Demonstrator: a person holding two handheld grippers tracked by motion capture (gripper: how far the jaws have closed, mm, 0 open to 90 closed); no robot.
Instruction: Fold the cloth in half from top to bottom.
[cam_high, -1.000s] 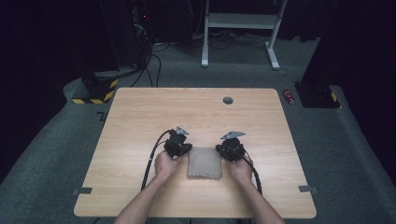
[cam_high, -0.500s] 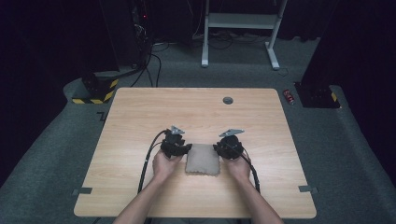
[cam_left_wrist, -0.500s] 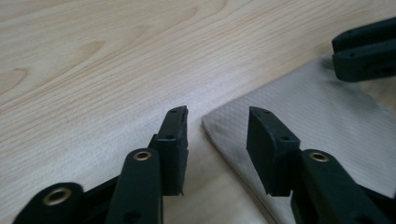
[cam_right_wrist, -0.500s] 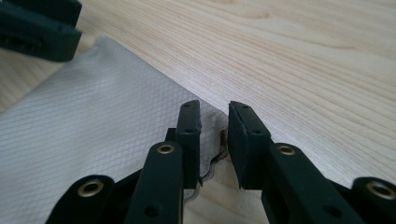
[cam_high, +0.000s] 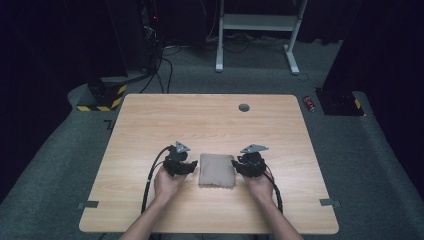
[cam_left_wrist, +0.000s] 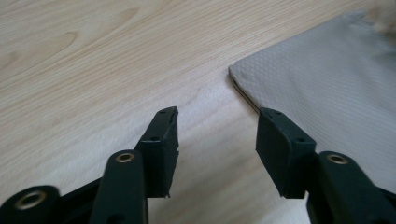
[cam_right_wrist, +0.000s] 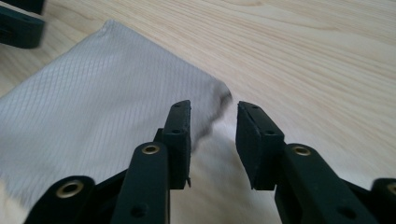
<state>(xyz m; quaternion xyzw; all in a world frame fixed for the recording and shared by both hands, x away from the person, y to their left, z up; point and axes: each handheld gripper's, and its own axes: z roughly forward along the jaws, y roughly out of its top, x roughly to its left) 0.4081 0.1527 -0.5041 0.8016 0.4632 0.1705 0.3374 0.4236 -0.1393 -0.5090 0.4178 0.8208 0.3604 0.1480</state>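
A folded grey-tan cloth (cam_high: 216, 170) lies flat on the wooden table (cam_high: 210, 125), near its front middle. My left gripper (cam_high: 192, 167) sits just off the cloth's left edge and my right gripper (cam_high: 237, 166) just off its right edge. In the left gripper view the jaws (cam_left_wrist: 217, 116) have just been opening, with bare wood between them and the cloth's corner (cam_left_wrist: 327, 84) beside the right jaw. In the right gripper view the jaws (cam_right_wrist: 214, 109) have also just been opening. The cloth (cam_right_wrist: 102, 93) lies under the left jaw, its corner just ahead of the gap, and the pads press on nothing.
A small black grommet (cam_high: 244, 107) sits in the tabletop near the far edge. Cables trail from both grippers toward the front edge. On the floor beyond are a red can (cam_high: 310, 103), a white desk frame (cam_high: 260, 22) and a black-and-yellow striped block (cam_high: 102, 97).
Both grippers have drawn sideways off the cloth's edges, left one further, and their jaws have parted. The cloth lies released between them.
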